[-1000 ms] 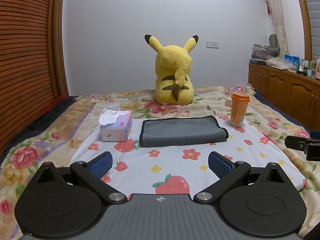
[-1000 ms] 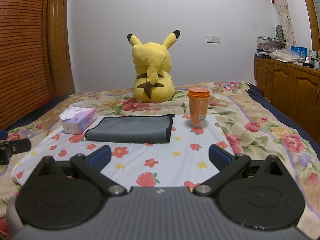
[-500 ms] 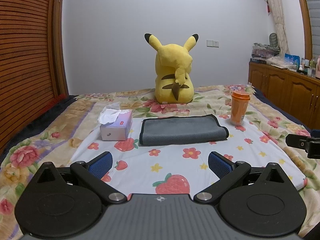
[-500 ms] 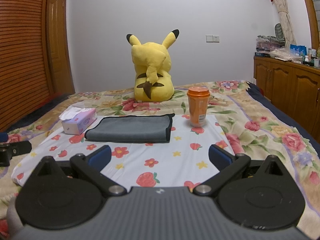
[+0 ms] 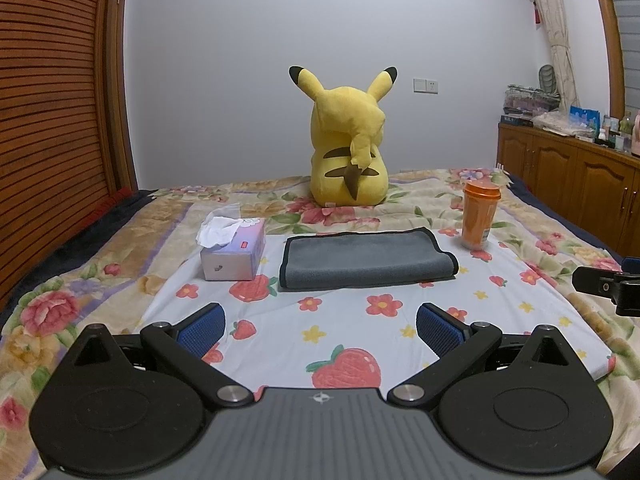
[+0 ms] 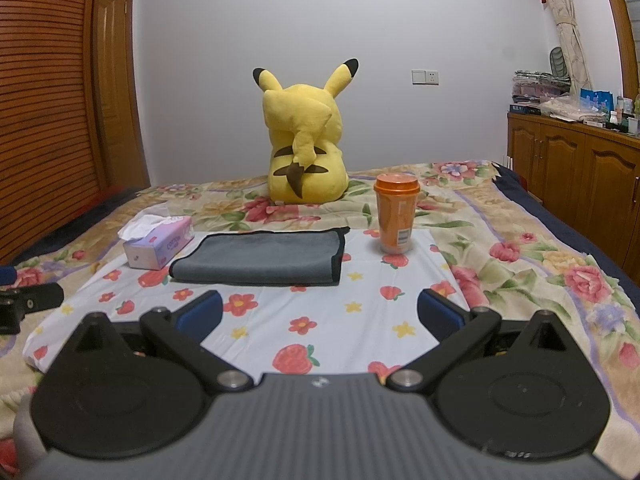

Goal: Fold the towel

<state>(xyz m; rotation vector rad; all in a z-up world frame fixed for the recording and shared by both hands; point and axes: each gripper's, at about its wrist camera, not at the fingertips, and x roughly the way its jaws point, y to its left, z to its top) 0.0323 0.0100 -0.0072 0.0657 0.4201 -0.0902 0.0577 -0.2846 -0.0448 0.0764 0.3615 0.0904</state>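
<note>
A grey towel with black trim (image 5: 366, 258) lies folded flat on a white flower-print cloth (image 5: 360, 320) on the bed. It also shows in the right wrist view (image 6: 264, 258). My left gripper (image 5: 320, 326) is open and empty, held above the cloth well in front of the towel. My right gripper (image 6: 319, 312) is open and empty, also in front of the towel. The right gripper's tip shows at the right edge of the left wrist view (image 5: 608, 286); the left gripper's tip shows at the left edge of the right wrist view (image 6: 24, 304).
A tissue box (image 5: 234, 250) stands left of the towel and an orange lidded cup (image 5: 478, 216) right of it. A yellow Pikachu plush (image 5: 348, 148) sits behind. A wooden cabinet (image 5: 572, 184) lines the right wall, a slatted wardrobe (image 5: 52, 120) the left.
Both views have shifted very slightly; the grippers stay open and the towel has not moved.
</note>
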